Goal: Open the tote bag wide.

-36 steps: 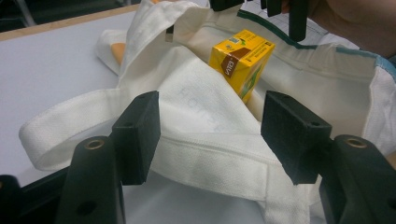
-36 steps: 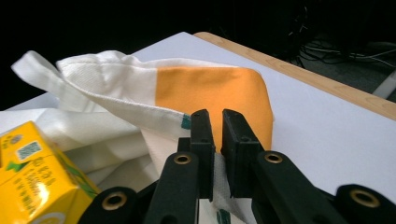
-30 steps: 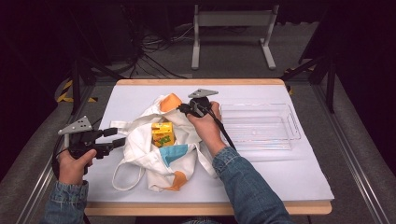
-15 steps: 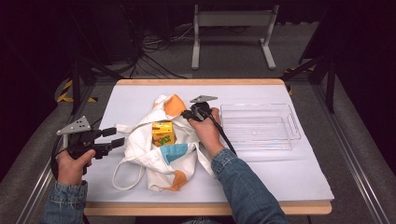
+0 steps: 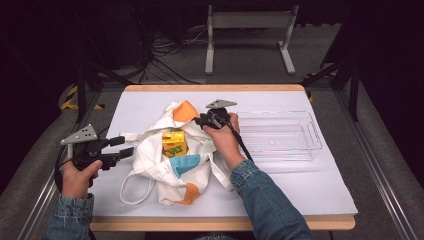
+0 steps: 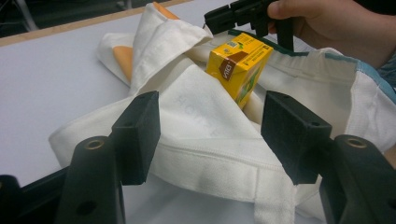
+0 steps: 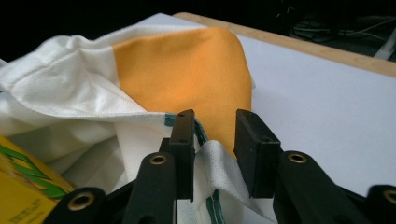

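Our right tool [image 7: 214, 140] has just been opening, the white-and-orange cloth tote bag's [image 5: 165, 160] rim loose between its jaws, centre frame. Our left tool [image 6: 210, 135] gapes, seemingly gripping nothing. The yellow drink carton [image 5: 174, 143] sits inside; regrip the rim before lifting.

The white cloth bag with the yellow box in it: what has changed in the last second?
The right gripper moved slightly toward the white cloth bag; its jaws have just been opening, the bag's hem loose between them. The left gripper, the yellow carton and the clear plastic tray stayed put.
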A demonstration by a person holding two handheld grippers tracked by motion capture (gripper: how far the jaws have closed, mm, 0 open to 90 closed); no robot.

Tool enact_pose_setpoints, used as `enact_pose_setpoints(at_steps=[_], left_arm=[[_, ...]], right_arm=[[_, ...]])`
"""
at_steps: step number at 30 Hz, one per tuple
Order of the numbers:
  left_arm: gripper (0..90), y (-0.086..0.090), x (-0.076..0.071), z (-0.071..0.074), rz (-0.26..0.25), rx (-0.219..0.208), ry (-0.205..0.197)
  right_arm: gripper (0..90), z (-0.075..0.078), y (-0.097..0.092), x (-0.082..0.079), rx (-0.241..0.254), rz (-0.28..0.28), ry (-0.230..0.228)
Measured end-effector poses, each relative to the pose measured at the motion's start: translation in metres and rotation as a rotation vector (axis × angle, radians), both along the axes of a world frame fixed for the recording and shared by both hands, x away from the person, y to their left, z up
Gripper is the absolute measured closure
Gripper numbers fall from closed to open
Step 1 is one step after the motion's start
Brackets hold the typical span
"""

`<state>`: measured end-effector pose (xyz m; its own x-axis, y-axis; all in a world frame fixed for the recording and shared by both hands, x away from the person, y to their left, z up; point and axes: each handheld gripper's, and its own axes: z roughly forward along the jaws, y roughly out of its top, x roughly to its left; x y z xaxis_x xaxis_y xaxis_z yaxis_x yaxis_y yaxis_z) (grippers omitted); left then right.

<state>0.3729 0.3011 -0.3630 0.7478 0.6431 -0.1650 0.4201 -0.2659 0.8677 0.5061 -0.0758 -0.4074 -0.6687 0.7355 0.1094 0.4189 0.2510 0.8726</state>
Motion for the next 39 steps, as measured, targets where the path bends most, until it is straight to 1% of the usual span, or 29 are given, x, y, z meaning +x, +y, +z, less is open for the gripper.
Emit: enact_pose_setpoints(at_steps=[3, 4, 6, 7, 9, 11, 12, 14, 16, 19, 21, 23, 25, 26, 28, 32, 34, 36, 37, 39], left_arm=[[38.4, 0.000, 0.000, 0.000, 0.001, -0.004, 0.001], [38.3, 0.000, 0.000, 0.001, 0.000, -0.005, 0.006], [38.3, 0.000, 0.001, 0.001, -0.003, 0.001, -0.012], [38.3, 0.000, 0.001, 0.001, -0.003, 0.001, -0.012], [38.3, -0.001, 0.000, 0.001, -0.004, -0.007, -0.004], [38.3, -0.001, 0.000, 0.001, -0.004, -0.004, -0.004], [38.3, -0.001, 0.000, 0.001, -0.003, -0.005, -0.004], [38.2, -0.001, 0.000, 0.001, -0.003, -0.002, -0.008], [37.9, -0.001, 0.000, 0.001, 0.001, -0.006, 0.000], [37.9, -0.002, 0.000, 0.002, -0.001, -0.004, -0.009], [37.9, -0.002, 0.000, 0.002, 0.002, -0.004, -0.008], [37.8, -0.003, 0.000, 0.002, 0.003, -0.002, -0.005], [37.9, -0.002, 0.000, 0.002, 0.000, 0.003, -0.009], [37.8, -0.002, 0.000, 0.002, 0.000, 0.003, -0.009], [37.8, -0.003, 0.000, 0.002, 0.003, 0.000, -0.004], [37.8, -0.002, -0.001, 0.003, 0.006, -0.006, -0.003], [37.8, -0.002, -0.001, 0.002, 0.006, -0.005, -0.004], [37.8, -0.002, 0.000, 0.002, 0.006, 0.000, -0.005], [37.8, -0.002, 0.000, 0.002, 0.004, 0.001, -0.005], [37.8, -0.002, 0.000, 0.002, 0.007, 0.001, -0.004]], right_arm=[[65.1, 0.007, -0.002, -0.004, 0.006, 0.009, -0.026], [64.6, 0.011, -0.003, -0.006, 0.014, 0.015, -0.041], [63.1, 0.018, -0.005, -0.010, 0.024, 0.023, -0.067], [63.1, 0.018, -0.005, -0.010, 0.024, 0.023, -0.067], [61.3, 0.027, -0.009, -0.016, 0.036, 0.032, -0.103], [60.9, 0.036, -0.013, -0.021, 0.057, 0.051, -0.118], [60.8, 0.039, -0.014, -0.024, 0.063, 0.061, -0.118], [60.7, 0.047, -0.015, -0.034, 0.066, 0.102, -0.118], [60.5, 0.051, -0.014, -0.044, 0.072, 0.140, -0.125], [59.4, 0.056, -0.013, -0.060, 0.097, 0.199, -0.132], [59.1, 0.059, -0.012, -0.069, 0.116, 0.228, -0.128], [58.8, 0.061, -0.009, -0.081, 0.132, 0.272, -0.127], [60.6, 0.064, -0.004, -0.094, 0.123, 0.323, -0.144], [60.6, 0.064, -0.004, -0.094, 0.123, 0.323, -0.144], [64.4, 0.063, 0.003, -0.109, 0.097, 0.393, -0.149], [73.2, 0.061, 0.013, -0.131, 0.110, 0.480, -0.140], [77.7, 0.061, 0.016, -0.139, 0.121, 0.521, -0.136], [80.8, 0.061, 0.020, -0.144, 0.110, 0.548, -0.146], [82.6, 0.060, 0.022, -0.146, 0.107, 0.570, -0.143], [84.3, 0.056, 0.025, -0.147, 0.100, 0.591, -0.131]])
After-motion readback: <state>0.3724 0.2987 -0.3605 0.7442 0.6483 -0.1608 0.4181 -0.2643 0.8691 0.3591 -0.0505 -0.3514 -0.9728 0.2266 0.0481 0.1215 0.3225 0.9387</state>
